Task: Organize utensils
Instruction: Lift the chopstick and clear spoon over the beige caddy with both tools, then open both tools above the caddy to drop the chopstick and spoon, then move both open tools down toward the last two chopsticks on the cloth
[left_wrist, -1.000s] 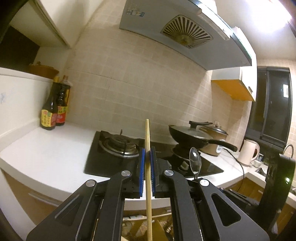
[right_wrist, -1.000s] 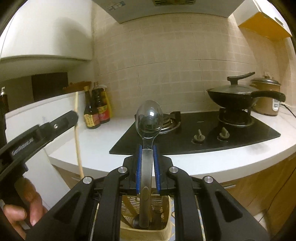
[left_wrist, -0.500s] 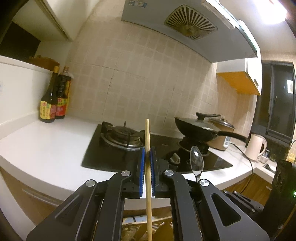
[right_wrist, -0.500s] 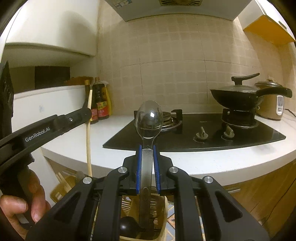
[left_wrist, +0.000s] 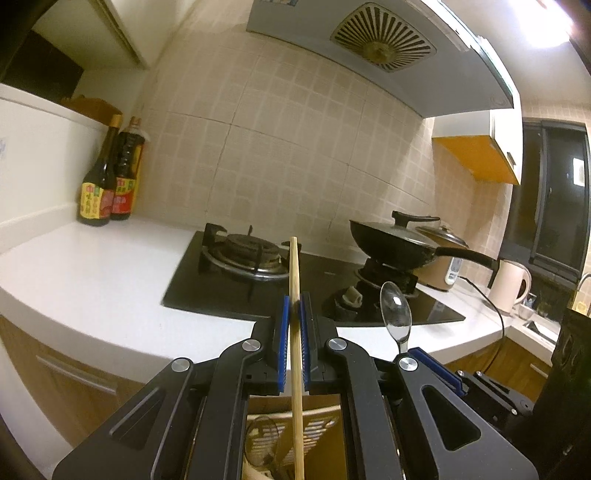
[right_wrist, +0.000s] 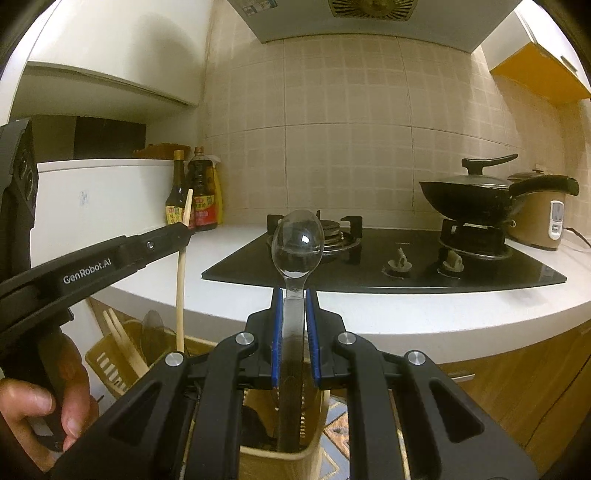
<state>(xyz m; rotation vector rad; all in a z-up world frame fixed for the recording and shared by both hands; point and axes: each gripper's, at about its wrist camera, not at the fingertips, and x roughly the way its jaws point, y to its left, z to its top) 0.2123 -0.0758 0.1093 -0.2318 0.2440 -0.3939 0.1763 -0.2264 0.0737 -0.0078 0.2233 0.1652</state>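
You are holding a wooden chopstick (left_wrist: 294, 280) upright between the blue pads of your left gripper (left_wrist: 293, 310), which is clamping tight on it; its lower end is reaching down into a slatted wooden utensil holder (left_wrist: 317, 424) just below the jaws. In your right gripper (right_wrist: 294, 299) you are pinching the handle of a clear plastic spoon (right_wrist: 297, 242), bowl up and facing the camera, with the handle's lower end standing inside a second beige holder (right_wrist: 280, 458) below it. From the right wrist camera, the left gripper is showing at the left edge with your hand (right_wrist: 44, 410) wrapping its grip, and the chopstick is hanging beside other wooden utensils (right_wrist: 123, 343) in the slatted holder. Both holders are sitting lower than the white countertop (left_wrist: 92, 266). On the counter a black gas hob (right_wrist: 388, 266) is carrying a lidded black wok (right_wrist: 476, 195), with two sauce bottles (left_wrist: 109, 177) standing in the corner and a rice cooker (right_wrist: 541, 214) beside the wok.
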